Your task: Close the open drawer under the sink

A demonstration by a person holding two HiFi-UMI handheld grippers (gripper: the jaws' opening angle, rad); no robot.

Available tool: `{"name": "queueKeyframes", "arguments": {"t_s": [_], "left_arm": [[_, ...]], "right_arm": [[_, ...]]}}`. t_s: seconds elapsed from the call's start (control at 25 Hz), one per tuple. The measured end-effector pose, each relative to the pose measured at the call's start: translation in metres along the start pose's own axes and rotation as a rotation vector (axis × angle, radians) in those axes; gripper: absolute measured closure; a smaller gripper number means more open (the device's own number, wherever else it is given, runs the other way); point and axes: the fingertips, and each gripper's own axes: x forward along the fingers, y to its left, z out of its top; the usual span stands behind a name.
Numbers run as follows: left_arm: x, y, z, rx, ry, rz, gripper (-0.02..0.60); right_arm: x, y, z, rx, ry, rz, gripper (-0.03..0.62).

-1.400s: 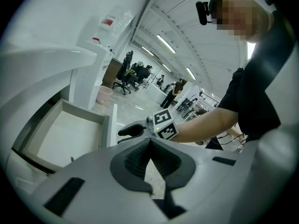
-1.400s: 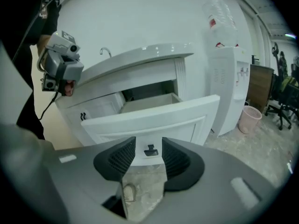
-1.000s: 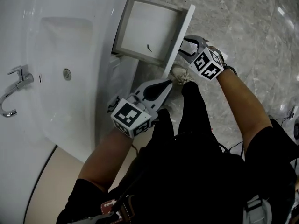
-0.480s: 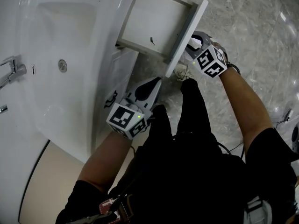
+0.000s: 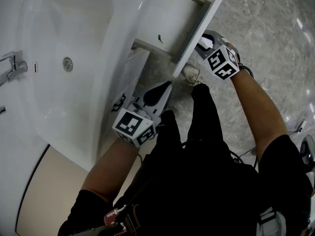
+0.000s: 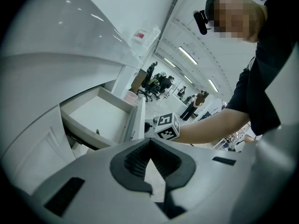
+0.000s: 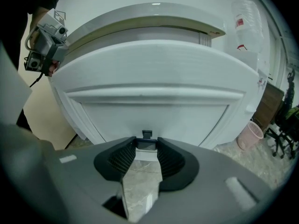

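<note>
The white drawer stands pulled out from the vanity under the sink, and its inside looks nearly empty. My right gripper is against the drawer front. Its jaws have just been closing, and the small dark handle now sits pinched between the fingertips. My left gripper hangs lower, beside the cabinet and below the drawer's near corner, shut with nothing in it. In the left gripper view the drawer is ahead on the left, with the right gripper's marker cube beyond it.
A chrome faucet sits at the basin's left edge. A light shoe rests on the marble floor under the drawer front. A pink bin and office chairs stand off to the right of the vanity.
My left gripper has drawn back a little from the drawer's near corner toward the cabinet. My right gripper has stayed at the drawer front. The drawer looks equally far out.
</note>
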Motion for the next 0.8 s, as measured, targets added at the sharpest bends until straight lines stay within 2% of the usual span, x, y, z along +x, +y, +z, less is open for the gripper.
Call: {"name": "queueKeyframes", "arguments": {"t_s": [0.8], "left_arm": [[-0.01,0.014,0.0,-0.032,-0.033,0.005,0.583]], "right_arm": [[0.026,0.001,0.027,-0.024,-0.014,0.016,0.454]]}}
